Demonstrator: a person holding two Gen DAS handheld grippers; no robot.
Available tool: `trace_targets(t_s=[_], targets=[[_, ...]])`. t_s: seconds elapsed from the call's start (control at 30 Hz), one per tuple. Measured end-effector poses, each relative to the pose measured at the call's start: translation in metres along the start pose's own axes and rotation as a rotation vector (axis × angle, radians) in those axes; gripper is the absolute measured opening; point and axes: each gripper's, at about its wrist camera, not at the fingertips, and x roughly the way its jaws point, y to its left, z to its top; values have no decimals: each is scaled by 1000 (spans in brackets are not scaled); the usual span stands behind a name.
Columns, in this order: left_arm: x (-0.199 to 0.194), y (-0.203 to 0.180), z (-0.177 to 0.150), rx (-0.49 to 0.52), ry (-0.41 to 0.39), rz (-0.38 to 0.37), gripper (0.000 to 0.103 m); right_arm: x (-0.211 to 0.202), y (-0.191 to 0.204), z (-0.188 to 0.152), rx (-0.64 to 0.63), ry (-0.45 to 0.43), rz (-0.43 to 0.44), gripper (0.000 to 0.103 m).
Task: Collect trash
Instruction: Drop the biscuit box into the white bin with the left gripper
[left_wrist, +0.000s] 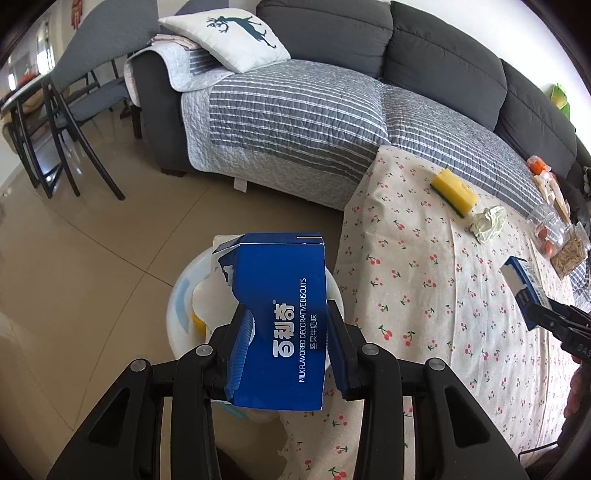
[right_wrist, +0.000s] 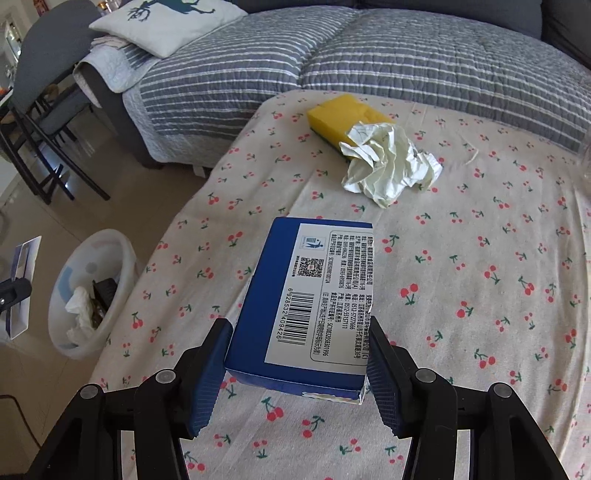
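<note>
Blocking much of the bin (left_wrist: 177, 295), left gripper (left_wrist: 286, 347) fingers clamp a biscuit box (left_wrist: 284, 314); right gripper (right_wrist: 297, 373) fingers grip another box (right_wrist: 306, 295).

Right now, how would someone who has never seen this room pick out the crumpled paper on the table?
Start at the grey sofa with the striped quilt; in front of it stands a table under a cherry-print cloth. Near the sofa edge lies a yellow rectangular sponge, and the crumpled off-white paper wad rests against it. It is the only wrinkled, shapeless item there; its neighbours are a neat block and a blue biscuit box.

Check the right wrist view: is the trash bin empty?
No, the white bin already holds crumpled white tissue and a dark item.
</note>
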Motion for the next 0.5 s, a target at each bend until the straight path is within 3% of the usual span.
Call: trace_targets(t_s=[0.17,0.23,0.27,0.37,0.5], targets=[[7,6,3,15,-40,64,42,-9,3,-5,-12,-5,12,61],[9,9,4,7,-42,90,51,-9,5,-8,-20,-3,12,61],[11,12,4,-9,-33,88,66,-9,7,-9,-23,-1,11,61],[14,20,3,-45,-20,107,85,-8,10,-11,-32,3,13,61],[14,26,2,-42,0,128,89,-7,15,-13,-44,4,14,61]])
